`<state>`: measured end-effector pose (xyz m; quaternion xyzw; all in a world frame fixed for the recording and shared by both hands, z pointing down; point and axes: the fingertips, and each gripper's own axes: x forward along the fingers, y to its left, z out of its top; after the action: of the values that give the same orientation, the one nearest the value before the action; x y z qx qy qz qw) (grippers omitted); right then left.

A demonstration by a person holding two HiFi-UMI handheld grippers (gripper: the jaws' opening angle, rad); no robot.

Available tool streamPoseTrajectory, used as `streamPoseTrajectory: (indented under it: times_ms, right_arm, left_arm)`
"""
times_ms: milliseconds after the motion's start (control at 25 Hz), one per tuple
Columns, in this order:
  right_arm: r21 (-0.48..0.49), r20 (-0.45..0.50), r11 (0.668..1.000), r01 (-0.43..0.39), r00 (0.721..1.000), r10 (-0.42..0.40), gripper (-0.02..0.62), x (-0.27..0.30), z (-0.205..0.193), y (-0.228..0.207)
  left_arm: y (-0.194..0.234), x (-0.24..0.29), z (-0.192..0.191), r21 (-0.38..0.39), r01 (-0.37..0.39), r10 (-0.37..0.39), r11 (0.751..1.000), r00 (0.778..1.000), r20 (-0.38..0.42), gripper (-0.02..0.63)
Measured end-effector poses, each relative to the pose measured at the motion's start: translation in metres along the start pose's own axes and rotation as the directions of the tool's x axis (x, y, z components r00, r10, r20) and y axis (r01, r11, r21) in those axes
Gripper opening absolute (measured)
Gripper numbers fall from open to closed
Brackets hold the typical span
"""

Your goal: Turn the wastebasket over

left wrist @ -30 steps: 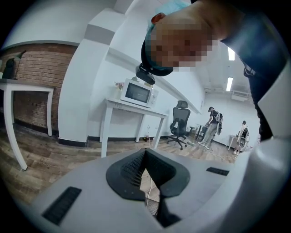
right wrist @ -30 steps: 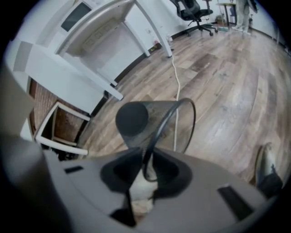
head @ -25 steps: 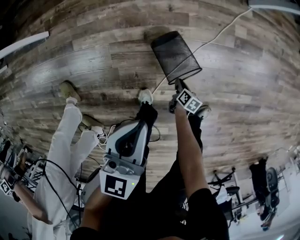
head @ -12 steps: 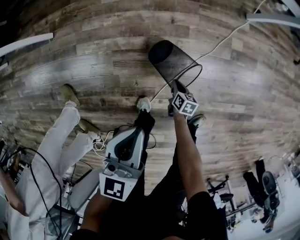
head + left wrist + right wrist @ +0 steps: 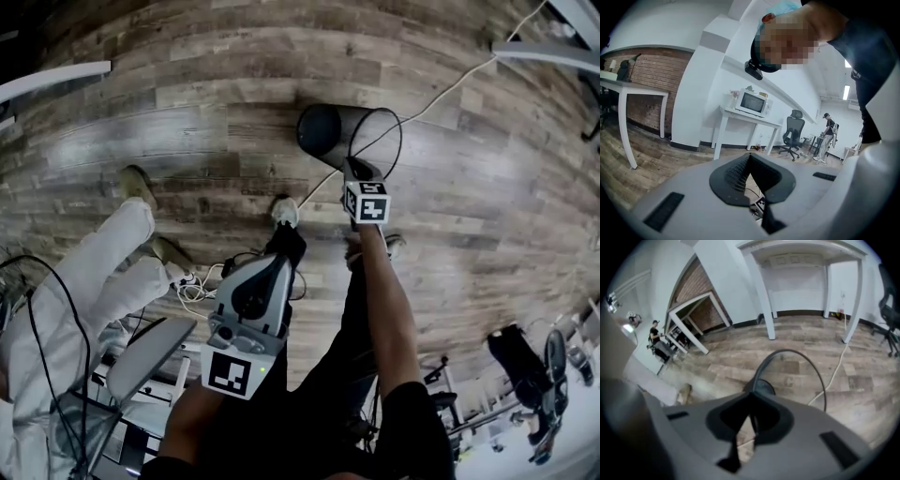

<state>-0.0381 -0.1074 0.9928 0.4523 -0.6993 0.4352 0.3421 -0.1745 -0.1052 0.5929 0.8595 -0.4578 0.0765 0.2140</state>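
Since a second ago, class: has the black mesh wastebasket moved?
Yes. The black mesh wastebasket has tipped over: its closed end has swung nearer the white shoe in the head view.

One wastebasket (image 5: 328,129), two grippers (image 5: 281,261) (image 5: 352,171) (one cord (image 5: 452,86))

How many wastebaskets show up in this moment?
1. The black mesh wastebasket is tipped on its side over the wood floor, beside the white cable. The person's body hides some floor, so another could be unseen.
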Motion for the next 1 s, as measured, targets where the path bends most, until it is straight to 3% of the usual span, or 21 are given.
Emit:
streamPoseTrajectory:
  times_ms: [240, 400, 560, 720, 840, 920, 1000]
  right_arm:
    - [-0.189, -0.038, 0.982, 0.010, 0.999, -0.018, 0.046, -0.002, 0.013, 0.004]
    - [-0.382, -0.080, 0.924, 0.001, 0.996, -0.034, 0.046, 0.003, 0.022, 0.014]
    - [-0.614, -0.140, 0.789, -0.033, 0.988, -0.067, 0.046, 0.007, 0.017, 0.027]
    - [-0.807, -0.216, 0.579, -0.117, 0.971, -0.106, 0.046, 0.013, -0.017, 0.044]
    - [-0.881, -0.247, 0.442, -0.169, 0.961, -0.126, 0.046, 0.017, -0.049, 0.056]
    - [-0.898, -0.274, 0.390, -0.204, 0.953, -0.133, 0.046, 0.019, -0.071, 0.062]
    - [-0.901, -0.296, 0.368, -0.230, 0.946, -0.132, 0.046, 0.019, -0.088, 0.066]
  left_arm:
    - [0.005, -0.009, 0.001, -0.012, -0.005, 0.005, 1.000, 1.000, -0.003, 0.035]
    - [0.007, -0.010, 0.001, -0.023, -0.007, 0.007, 1.000, 1.000, 0.001, 0.035]
    - [0.010, -0.007, 0.002, -0.029, 0.002, -0.002, 1.000, 1.000, 0.005, 0.035]
    - [0.016, -0.001, -0.006, -0.034, -0.010, 0.009, 0.999, 1.000, -0.021, 0.035]
    - [0.022, 0.002, -0.007, -0.033, -0.032, 0.031, 0.999, 0.999, -0.025, 0.035]
    - [0.025, 0.003, -0.006, -0.036, -0.044, 0.044, 0.998, 0.999, -0.023, 0.035]
    - [0.027, 0.003, -0.005, -0.037, -0.055, 0.054, 0.998, 0.998, -0.019, 0.035]
